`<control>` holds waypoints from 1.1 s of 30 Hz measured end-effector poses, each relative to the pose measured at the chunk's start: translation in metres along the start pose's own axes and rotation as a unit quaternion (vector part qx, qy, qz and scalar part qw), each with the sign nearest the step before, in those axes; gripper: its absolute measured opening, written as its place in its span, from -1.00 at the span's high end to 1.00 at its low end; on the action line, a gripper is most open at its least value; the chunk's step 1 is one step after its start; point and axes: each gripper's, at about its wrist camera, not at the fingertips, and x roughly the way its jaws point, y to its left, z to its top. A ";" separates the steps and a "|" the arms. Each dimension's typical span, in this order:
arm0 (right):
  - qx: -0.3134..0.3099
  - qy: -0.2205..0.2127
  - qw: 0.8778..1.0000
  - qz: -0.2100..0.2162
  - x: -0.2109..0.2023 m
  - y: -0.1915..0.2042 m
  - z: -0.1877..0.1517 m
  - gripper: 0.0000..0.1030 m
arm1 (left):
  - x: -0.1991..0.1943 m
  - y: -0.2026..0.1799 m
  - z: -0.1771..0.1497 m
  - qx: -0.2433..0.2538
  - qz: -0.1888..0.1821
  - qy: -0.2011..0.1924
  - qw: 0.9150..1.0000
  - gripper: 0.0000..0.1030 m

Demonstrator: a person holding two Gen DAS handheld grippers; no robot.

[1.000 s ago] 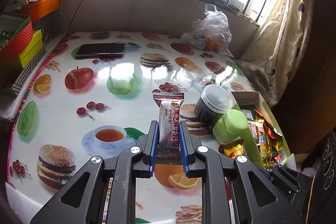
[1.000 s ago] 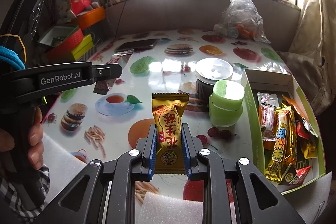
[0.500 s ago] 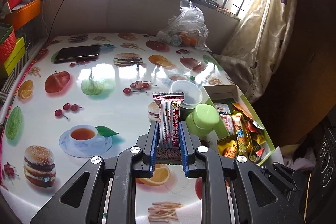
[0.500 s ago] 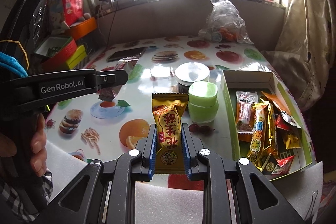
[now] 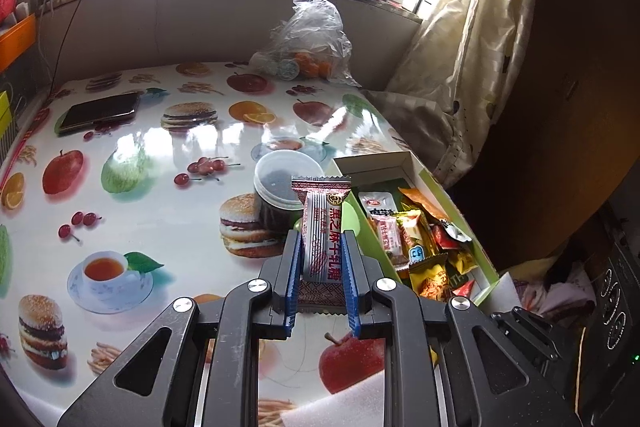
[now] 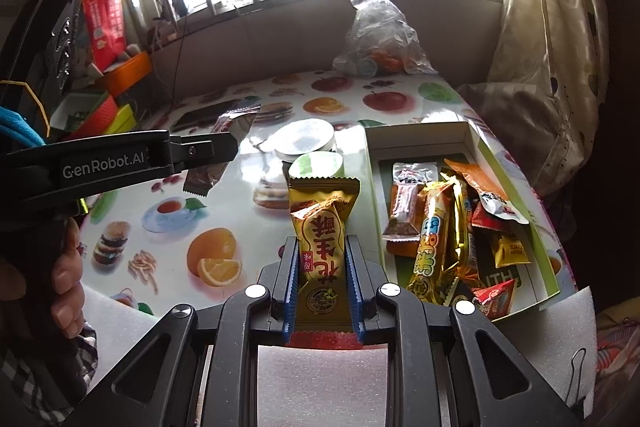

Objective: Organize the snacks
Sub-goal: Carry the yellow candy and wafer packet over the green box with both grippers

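Note:
My left gripper (image 5: pixel 321 247) is shut on a white and maroon candy bar packet (image 5: pixel 320 227), held upright above the table just left of the green snack box (image 5: pixel 384 163). That gripper also shows from the side in the right wrist view (image 6: pixel 224 147). My right gripper (image 6: pixel 320 247) is shut on a yellow snack packet (image 6: pixel 322 227), held above the table left of the same box (image 6: pixel 416 131). The box holds several wrapped snacks (image 6: pixel 440 227).
A dark-filled clear tub (image 5: pixel 286 183) and a green-lidded jar (image 6: pixel 318 165) stand just left of the box. A phone (image 5: pixel 100 111) and a plastic bag (image 5: pixel 312 43) lie at the far side. White foam (image 6: pixel 320 379) lies at the near edge. Curtain on the right.
Both grippers have moved right toward the snack box, each still holding its packet. The box now sits closer in both views.

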 end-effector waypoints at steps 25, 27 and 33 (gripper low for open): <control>0.052 0.000 0.998 -0.045 -0.002 -0.069 0.011 0.60 | 0.053 -0.049 0.027 0.031 -0.036 0.027 0.998 0.61; 0.056 0.001 0.997 -0.048 -0.001 -0.074 0.011 0.60 | 0.058 -0.051 0.028 0.032 -0.037 0.030 0.998 0.61; 0.067 0.007 0.996 -0.054 0.003 -0.089 0.010 0.60 | 0.074 -0.059 0.030 0.036 -0.040 0.040 0.998 0.61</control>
